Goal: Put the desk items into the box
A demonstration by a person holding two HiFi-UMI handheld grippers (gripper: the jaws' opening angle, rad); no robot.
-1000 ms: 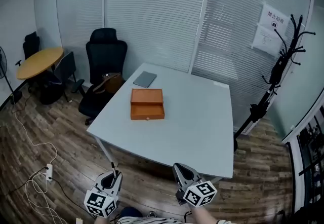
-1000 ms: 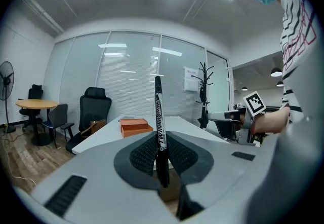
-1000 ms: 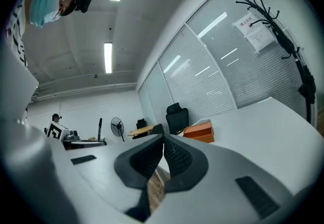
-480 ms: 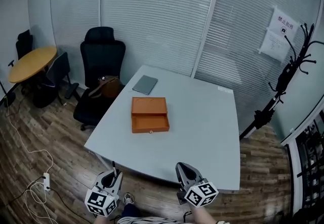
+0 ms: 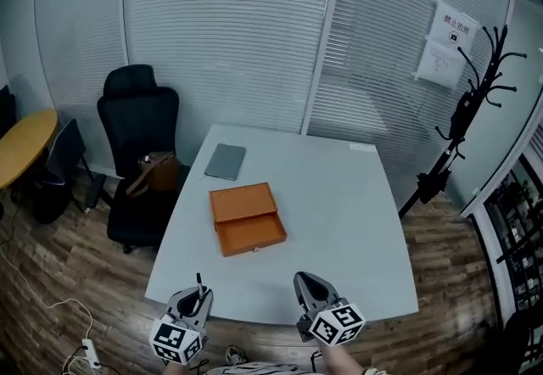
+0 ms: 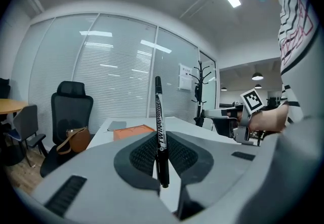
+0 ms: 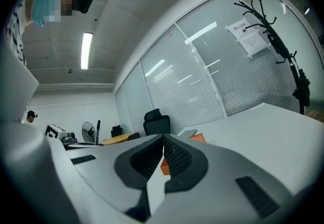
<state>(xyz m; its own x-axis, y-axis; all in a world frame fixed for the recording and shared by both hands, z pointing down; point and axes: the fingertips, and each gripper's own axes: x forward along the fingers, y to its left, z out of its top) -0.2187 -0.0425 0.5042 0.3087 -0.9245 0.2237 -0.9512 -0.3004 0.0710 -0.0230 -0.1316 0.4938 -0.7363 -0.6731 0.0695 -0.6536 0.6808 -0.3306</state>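
View has swung since the earlier frames: the table (image 5: 348,212) is now closer and more centred, its near edge just ahead of both grippers, and the round table (image 5: 17,144) has slid to the left margin. The grippers sit in the same low spot in the head view. The orange box (image 5: 246,219) lies open on the table's left half with a grey pad (image 5: 225,161) behind it, both well apart from the grippers. Left gripper (image 5: 195,301) is clamped on a black marker (image 6: 159,126), held upright with its upper end well past the jaws, off the table. Right gripper (image 5: 310,288) is pinched together, nothing between the jaws. The tabletop right of the box is open. A black chair (image 5: 136,123) with a brown bag (image 5: 154,174) stands by the table's left edge, and a coat stand (image 5: 471,110) stands off its far right corner
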